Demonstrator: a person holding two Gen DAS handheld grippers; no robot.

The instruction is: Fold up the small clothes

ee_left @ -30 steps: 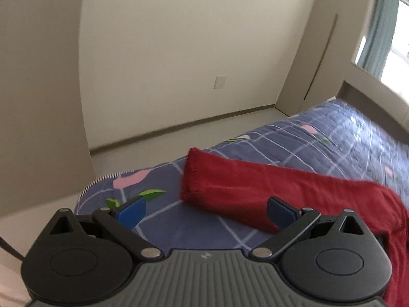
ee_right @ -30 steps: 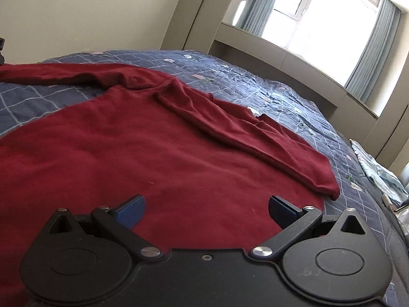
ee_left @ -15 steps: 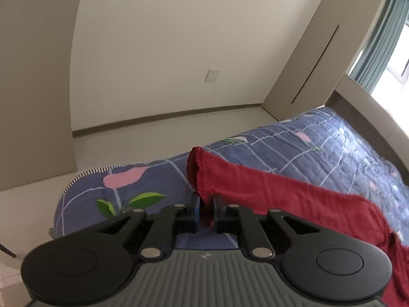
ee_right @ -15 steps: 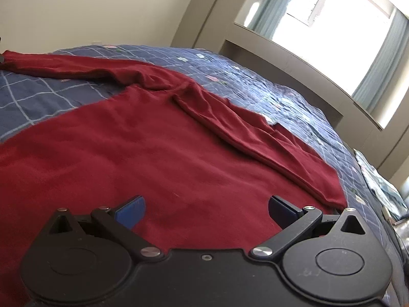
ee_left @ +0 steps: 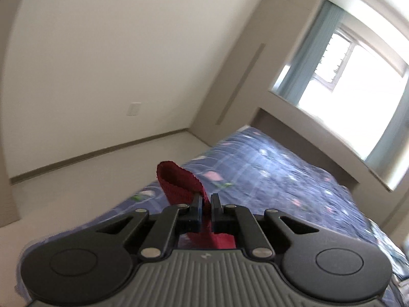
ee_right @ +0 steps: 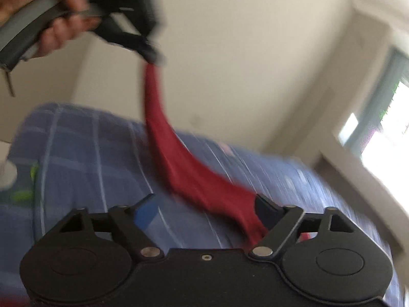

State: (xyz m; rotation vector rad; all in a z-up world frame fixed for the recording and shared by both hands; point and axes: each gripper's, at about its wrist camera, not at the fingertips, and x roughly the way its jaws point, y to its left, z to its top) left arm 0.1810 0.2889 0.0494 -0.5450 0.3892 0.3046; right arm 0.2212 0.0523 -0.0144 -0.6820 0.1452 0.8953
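A dark red sweater lies on the blue checked bed [ee_left: 281,179]. My left gripper [ee_left: 206,202] is shut on the sweater's ribbed sleeve cuff [ee_left: 179,181] and holds it up above the bed. In the blurred right wrist view a hand [ee_right: 58,33] carries the left gripper [ee_right: 153,58] at the top left. The red sleeve [ee_right: 163,138] hangs from it down to the bed [ee_right: 89,153]. My right gripper [ee_right: 205,208] is low over the bed with its jaws closing. The sleeve's lower part runs between them, close to the right finger [ee_right: 265,207], and neither pad presses on it.
Pale floor [ee_left: 102,174] lies beyond the bed's end, with bare walls behind. A window [ee_left: 358,89] with blue curtains and a ledge runs along the bed's far side. A white object [ee_right: 7,176] shows at the left edge of the right wrist view.
The left gripper shut on the sleeve cuff and lifted it off the bed. The right gripper swung from over the sweater's body toward the raised sleeve, and its jaws narrowed.
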